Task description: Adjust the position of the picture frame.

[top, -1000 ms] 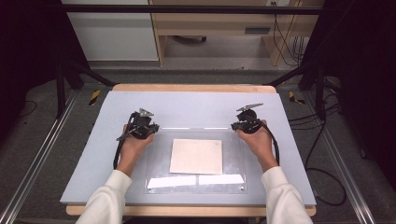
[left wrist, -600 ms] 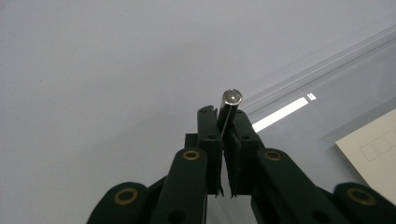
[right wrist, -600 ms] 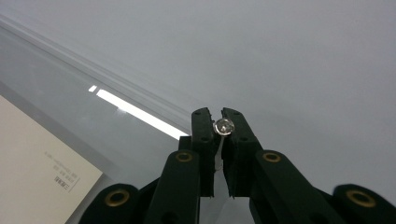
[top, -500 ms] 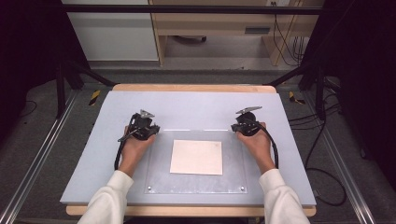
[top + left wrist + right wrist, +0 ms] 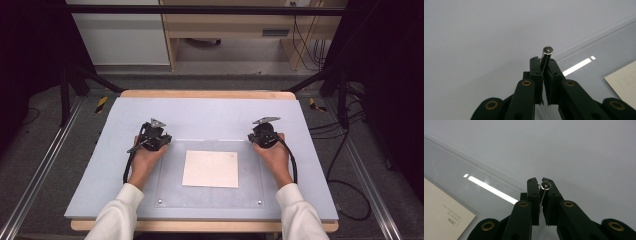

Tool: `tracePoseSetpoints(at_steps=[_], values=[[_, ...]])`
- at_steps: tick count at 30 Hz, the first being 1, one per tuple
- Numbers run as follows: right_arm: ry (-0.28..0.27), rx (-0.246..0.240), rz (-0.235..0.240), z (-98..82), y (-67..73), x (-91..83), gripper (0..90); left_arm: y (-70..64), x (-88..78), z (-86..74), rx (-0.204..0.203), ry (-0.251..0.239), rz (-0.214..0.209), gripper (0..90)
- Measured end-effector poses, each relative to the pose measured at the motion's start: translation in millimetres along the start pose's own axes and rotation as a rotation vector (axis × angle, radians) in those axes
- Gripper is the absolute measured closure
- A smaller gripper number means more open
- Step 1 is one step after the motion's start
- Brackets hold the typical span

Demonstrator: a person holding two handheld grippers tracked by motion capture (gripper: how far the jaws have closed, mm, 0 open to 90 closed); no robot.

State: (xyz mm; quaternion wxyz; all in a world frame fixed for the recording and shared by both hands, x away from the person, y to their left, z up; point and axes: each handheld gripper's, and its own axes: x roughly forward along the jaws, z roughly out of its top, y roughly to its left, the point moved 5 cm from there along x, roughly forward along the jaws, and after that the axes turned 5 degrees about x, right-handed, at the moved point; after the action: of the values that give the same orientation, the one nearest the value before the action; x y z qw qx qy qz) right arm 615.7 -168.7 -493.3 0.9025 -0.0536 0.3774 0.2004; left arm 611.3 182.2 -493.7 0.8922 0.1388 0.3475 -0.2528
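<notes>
A clear plastic sheet [image 5: 250, 170] lies on the pale grey mat [image 5: 210, 112], over a cream paper [image 5: 210, 169]. Small metal studs sit at its near corners [image 5: 160, 201]. My left gripper [image 5: 152, 136] is at the sheet's far left corner. In the left gripper view this gripper [image 5: 544, 62] is shut on a short metal peg [image 5: 547, 53], with the sheet [image 5: 604, 50] and paper [image 5: 624, 85] to its right. My right gripper [image 5: 263, 135] is at the far right corner. There it [image 5: 542, 183] is shut on a similar peg [image 5: 545, 186], with the sheet [image 5: 461, 162] and paper [image 5: 441, 212] to its left.
The mat covers a wooden table [image 5: 200, 226] framed by metal rails [image 5: 35, 180]. Cables [image 5: 350, 195] lie on the floor at the right. A wooden desk [image 5: 225, 25] stands beyond the table's far edge.
The bright glare along the sheet's near part a second ago has gone. Both grippers have stayed at the far corners, shifting only slightly toward me.
</notes>
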Motion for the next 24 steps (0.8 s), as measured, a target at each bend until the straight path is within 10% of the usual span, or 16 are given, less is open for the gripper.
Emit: tracePoseSetpoints(at_steps=[24], values=[[-0.019,0.024,-0.004,-7.5,-2.5,-4.4,85.0,-4.2,2.7,0.7,0.000,-0.013,0.000,84.8]])
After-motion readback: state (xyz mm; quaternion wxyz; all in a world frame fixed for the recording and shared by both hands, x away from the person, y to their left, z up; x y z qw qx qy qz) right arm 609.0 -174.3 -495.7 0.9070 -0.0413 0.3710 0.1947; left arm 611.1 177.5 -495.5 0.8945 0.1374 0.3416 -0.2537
